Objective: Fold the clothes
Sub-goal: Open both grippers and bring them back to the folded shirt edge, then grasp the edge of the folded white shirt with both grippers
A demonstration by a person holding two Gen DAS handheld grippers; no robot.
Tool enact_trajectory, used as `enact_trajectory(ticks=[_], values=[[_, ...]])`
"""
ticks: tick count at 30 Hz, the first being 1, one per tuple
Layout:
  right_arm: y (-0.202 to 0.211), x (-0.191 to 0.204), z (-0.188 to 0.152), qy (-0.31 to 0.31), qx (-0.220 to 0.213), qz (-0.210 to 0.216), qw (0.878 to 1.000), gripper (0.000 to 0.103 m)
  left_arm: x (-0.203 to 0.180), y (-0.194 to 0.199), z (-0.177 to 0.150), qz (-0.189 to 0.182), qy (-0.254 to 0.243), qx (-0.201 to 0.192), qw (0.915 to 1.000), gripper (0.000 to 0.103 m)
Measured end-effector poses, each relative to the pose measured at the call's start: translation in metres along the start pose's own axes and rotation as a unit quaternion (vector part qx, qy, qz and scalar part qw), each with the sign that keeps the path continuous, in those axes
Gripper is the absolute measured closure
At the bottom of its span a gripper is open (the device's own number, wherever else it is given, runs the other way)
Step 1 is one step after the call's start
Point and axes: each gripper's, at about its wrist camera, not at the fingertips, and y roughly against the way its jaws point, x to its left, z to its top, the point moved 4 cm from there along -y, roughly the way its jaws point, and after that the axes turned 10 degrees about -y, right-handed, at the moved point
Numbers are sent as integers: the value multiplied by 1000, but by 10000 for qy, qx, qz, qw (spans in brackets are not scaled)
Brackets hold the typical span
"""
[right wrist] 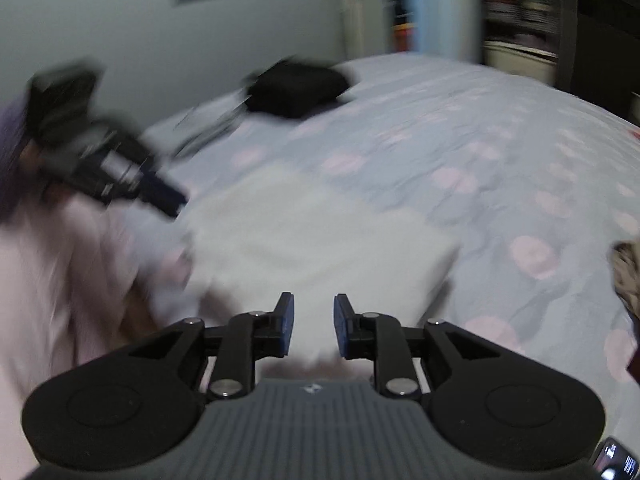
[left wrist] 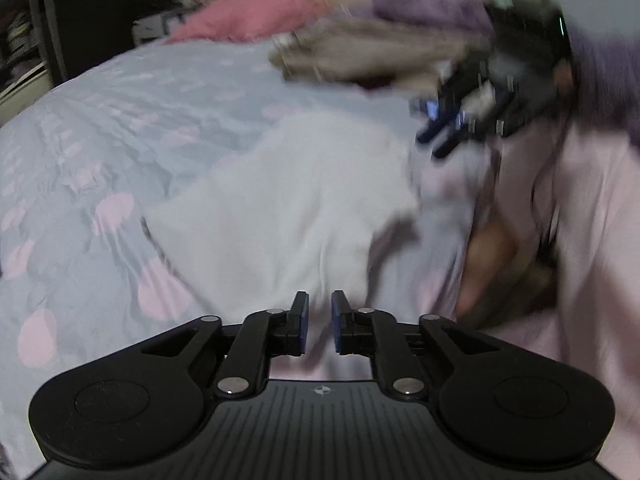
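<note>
Your left gripper (left wrist: 319,322) jaws slightly parted and empty above the folded white cloth garment (left wrist: 288,204), your right gripper (right wrist: 314,326) likewise released over it, pale blue pink-spotted bed cover (right wrist: 460,152) beneath.

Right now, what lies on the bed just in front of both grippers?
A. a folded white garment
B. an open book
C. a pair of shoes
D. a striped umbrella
A: a folded white garment lies on the bedspread with pink dots, just beyond the fingertips of the left gripper and, in the other view, of the right gripper; both stand slightly open with nothing gripped.
</note>
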Motion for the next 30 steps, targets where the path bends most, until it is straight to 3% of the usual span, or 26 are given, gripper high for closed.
enact_trajectory(ticks=[3, 6, 9, 17, 24, 30], values=[[-13, -5, 21, -502, -411, -509, 9966, 79, 21, 3, 17, 542, 763, -205, 9954, 89], [-32, -7, 38, -829, -667, -929, 9900, 79, 45, 0, 35, 1127, 1482, -421, 9816, 89], [-50, -11, 49, -1157, -844, -1164, 9828, 79, 65, -9, 47, 1401, 2031, -642, 9670, 89], [-90, -23, 56, -1445, -1007, -1663, 9702, 78, 79, -54, 47, 2027, 2515, -614, 9444, 89], [-119, -39, 30, -1504, -623, -1815, 9698, 78, 81, -84, 32, 2224, 2484, -392, 9420, 89], [-124, -42, 13, -1441, -495, -1759, 9725, 79, 81, -99, 13, 2008, 2640, -165, 9433, 91]])
